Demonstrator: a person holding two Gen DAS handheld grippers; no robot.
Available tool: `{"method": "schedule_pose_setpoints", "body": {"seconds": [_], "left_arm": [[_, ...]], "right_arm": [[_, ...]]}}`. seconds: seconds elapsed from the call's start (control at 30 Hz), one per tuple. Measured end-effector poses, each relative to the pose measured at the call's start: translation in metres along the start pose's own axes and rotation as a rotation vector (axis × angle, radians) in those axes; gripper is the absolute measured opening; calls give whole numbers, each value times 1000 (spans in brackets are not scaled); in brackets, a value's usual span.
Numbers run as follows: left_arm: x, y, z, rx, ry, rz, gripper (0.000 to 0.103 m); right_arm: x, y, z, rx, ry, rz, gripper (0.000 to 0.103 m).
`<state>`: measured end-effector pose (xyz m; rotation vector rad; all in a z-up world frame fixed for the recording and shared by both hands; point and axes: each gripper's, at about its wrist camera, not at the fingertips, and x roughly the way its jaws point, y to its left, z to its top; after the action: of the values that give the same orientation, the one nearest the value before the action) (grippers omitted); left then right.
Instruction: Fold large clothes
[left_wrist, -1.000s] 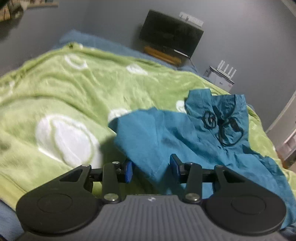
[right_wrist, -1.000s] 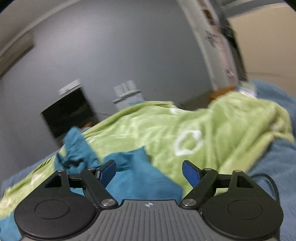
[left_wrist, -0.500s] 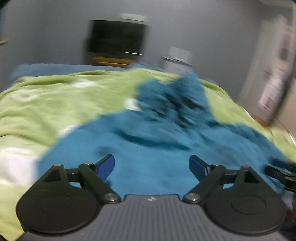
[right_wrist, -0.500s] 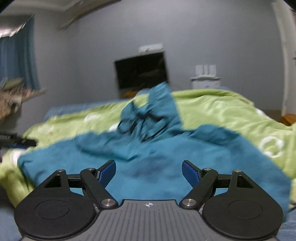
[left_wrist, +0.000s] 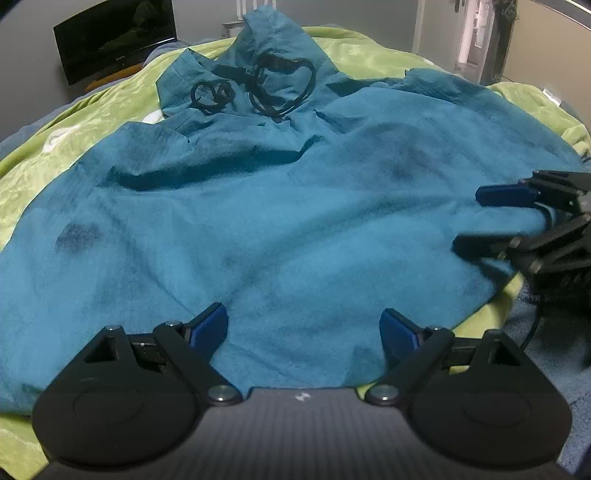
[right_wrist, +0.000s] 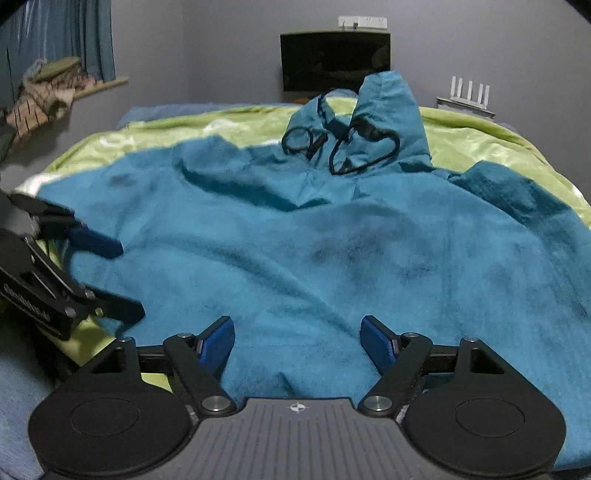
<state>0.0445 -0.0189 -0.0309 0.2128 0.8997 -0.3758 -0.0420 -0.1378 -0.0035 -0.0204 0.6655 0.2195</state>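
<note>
Across the green blanket (left_wrist: 376, 48) on the bed, I am looking at a teal hooded garment (left_wrist: 295, 206) lying spread out, hem toward me and hood (left_wrist: 277, 40) at the far end. The cloth is rumpled, with a deep fold running across the chest below the hood, and a few darker smudges are showing on the fabric. A black drawcord (left_wrist: 266, 86) is lying in loops over the hood opening.

The left wrist view is giving me a doorway (left_wrist: 476, 33) at the far right and the right gripper (left_wrist: 476, 221) coming in from the right edge, its fingers spread above and below the garment's edge. The right wrist view is showing me things the other does not: blue curtains (right_wrist: 55, 40) with a heap of clothes (right_wrist: 44, 92) on a ledge at the left, a white router (right_wrist: 467, 98) beside the dark television (right_wrist: 334, 59), and the left gripper (right_wrist: 125, 280) entering from the left over the hem.

I am holding the left gripper wide, its blue pads (left_wrist: 207, 326) standing well apart just over the hem, gripping nothing. The right gripper is likewise gaping wide, pads (right_wrist: 218, 341) either side of the near hem, nothing clamped between them.
</note>
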Motion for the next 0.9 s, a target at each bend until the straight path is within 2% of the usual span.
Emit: {"method": "schedule_pose_setpoints", "body": {"seconds": [0.1, 0.17, 0.3, 0.37, 0.43, 0.57, 0.63, 0.7, 0.8, 0.9], "left_arm": [[-7, 9, 13, -47, -44, -23, 91], [-14, 19, 30, -97, -109, -25, 91], [-12, 45, 70, -199, -189, 26, 95], [0, 59, 88, -273, -181, 43, 95], [16, 70, 99, -344, -173, 47, 95], [45, 77, 90, -341, -143, 118, 95], [58, 84, 77, -340, -97, 148, 95], [62, 92, 67, -361, -97, 157, 95], [62, 101, 66, -371, -105, 144, 95], [61, 108, 67, -358, -105, 157, 95]], "right_arm": [[-10, -20, 9, 67, -84, -44, 81], [-8, -34, 13, 109, -97, -89, 82], [8, -58, 10, 208, -38, -123, 87], [22, -61, 7, 197, 9, -130, 90], [23, -60, 5, 188, 7, -142, 92], [14, -61, 12, 228, -46, -122, 92], [13, -64, 27, 253, -66, -92, 88], [17, -66, 49, 234, -74, -91, 88], [41, -71, 81, 138, -57, -137, 91], [75, -91, 100, 127, -43, -243, 90]]}}
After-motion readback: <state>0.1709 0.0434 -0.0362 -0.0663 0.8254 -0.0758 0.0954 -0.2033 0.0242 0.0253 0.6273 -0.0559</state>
